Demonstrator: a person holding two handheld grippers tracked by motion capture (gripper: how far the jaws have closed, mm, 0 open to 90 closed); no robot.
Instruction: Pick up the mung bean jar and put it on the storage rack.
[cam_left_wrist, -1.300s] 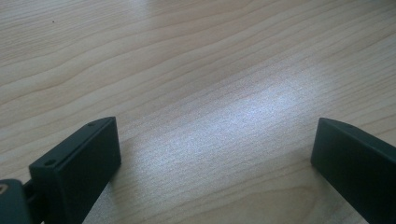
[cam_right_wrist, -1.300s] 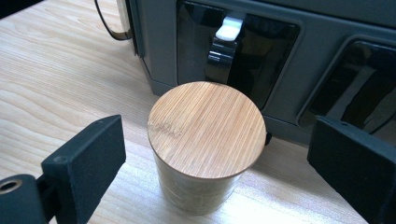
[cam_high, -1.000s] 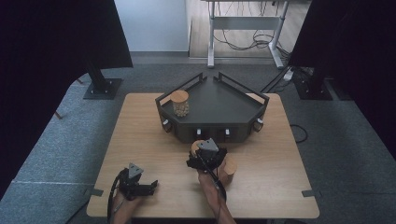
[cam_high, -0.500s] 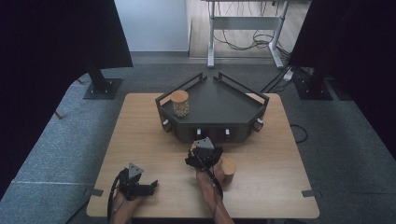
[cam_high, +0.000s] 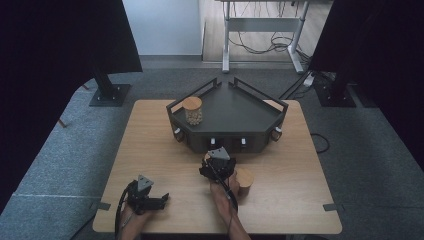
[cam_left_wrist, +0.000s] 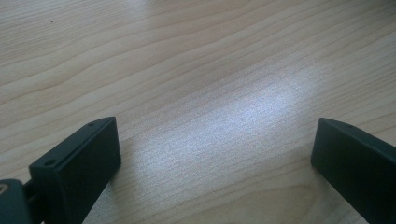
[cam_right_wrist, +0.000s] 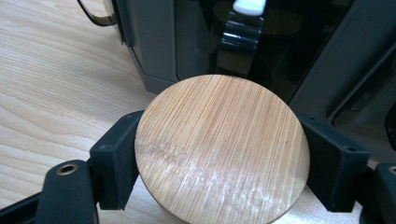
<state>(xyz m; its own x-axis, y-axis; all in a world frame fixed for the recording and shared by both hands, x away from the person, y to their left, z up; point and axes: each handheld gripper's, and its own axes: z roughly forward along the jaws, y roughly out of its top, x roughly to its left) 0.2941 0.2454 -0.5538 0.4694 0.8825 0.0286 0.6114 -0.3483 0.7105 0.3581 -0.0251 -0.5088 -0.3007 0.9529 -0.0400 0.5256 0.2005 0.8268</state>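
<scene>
Step in hand, judged from the frames: pick-up of a jar by its round bamboo lid (cam_right_wrist: 222, 151). In the right gripper view the right gripper (cam_right_wrist: 223, 158) is seen clamped on that lid, 1 black pad pressed against each side of the disc; the jaws have just been closing, and the lid is now between them. In the high view the right gripper (cam_high: 217, 167) is placed at lower centre of the frame, just in front of the dark tray (cam_high: 227, 112), with a 2nd lidded jar (cam_high: 244, 180) just beside it to the right. A 3rd jar (cam_high: 192, 110) with pale contents is seen standing in the tray's left part. The left gripper (cam_high: 146, 199) is parked at lower left on the wooden table (cam_high: 150, 145); in the left gripper view its jaws are seen spread wide over bare wood, nothing between them. Next move, as a judgement: a straight lift is called for, grip kept level so the lid is not pulled off or tipped, then a carry up over the tray's front wall. No brand, label or readable writing can be made out.
</scene>
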